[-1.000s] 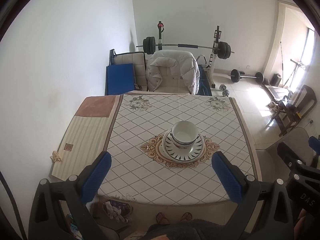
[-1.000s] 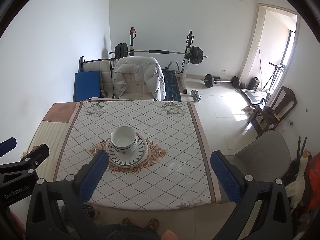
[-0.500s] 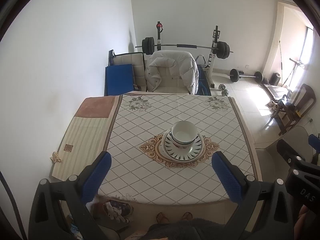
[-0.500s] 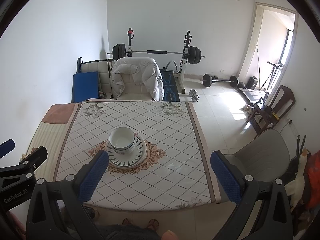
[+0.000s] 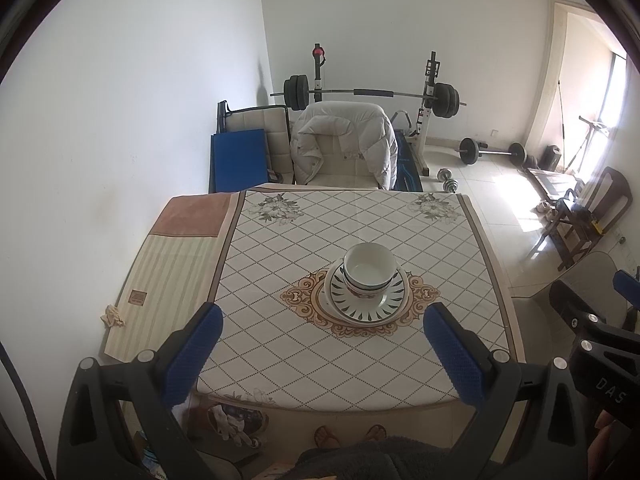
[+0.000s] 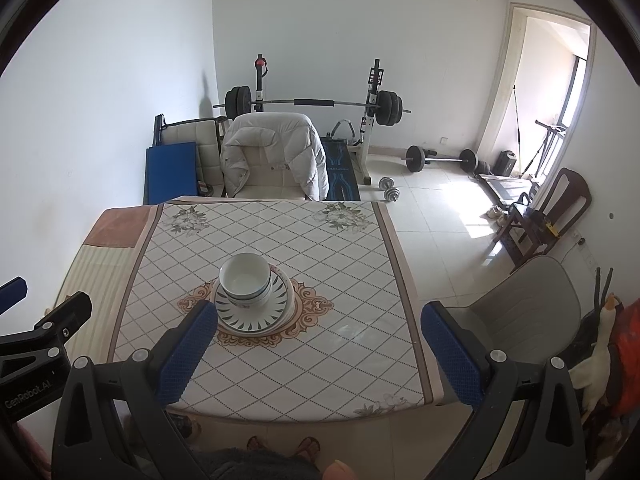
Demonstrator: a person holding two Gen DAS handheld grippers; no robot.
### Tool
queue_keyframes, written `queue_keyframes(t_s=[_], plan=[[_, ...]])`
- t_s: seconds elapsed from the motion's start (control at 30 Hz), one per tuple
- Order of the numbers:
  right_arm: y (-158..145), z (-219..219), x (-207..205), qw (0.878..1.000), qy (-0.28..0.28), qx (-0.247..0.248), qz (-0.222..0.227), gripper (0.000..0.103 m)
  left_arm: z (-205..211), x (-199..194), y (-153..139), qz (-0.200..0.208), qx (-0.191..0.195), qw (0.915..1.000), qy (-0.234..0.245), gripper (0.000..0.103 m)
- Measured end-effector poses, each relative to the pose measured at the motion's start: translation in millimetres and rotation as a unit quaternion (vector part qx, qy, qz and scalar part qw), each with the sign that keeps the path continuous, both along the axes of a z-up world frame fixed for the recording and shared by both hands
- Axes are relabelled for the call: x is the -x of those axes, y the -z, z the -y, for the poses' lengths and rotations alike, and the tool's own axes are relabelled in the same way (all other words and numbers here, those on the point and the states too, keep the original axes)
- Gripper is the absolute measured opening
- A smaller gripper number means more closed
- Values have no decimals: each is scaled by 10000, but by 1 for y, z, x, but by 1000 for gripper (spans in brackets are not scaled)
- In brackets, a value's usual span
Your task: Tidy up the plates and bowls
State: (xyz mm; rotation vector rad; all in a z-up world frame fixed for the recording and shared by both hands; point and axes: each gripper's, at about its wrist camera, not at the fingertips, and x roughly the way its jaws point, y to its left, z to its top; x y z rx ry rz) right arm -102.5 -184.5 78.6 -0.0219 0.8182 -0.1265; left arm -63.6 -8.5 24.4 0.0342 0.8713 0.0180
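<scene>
Beyond spread left gripper [image 5: 320, 344]: bowl [image 5: 369, 267] stacked on plate [image 5: 366, 304], apart.

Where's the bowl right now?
The bowl sits stacked on the plates at the table's centre medallion, ahead of both open grippers.

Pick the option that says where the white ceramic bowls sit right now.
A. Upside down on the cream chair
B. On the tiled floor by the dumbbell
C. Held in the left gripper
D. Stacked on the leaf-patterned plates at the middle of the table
D: the white ceramic bowls sit nested upright on the leaf-patterned plates, over the tablecloth's central medallion; both the left gripper and the right gripper are open and empty.
</scene>
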Motion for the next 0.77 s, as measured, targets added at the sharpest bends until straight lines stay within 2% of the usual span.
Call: queue_keyframes(t_s=[0.33, 0.77], plan=[[5, -4, -6, 9998, -110, -72, -138, 103, -3, -4, 0, -9, -14, 10000, -18, 103], [3, -13, -9, 9997, -205, -83, -85, 103, -9, -4, -2, 40, -48, 10000, -70, 103]])
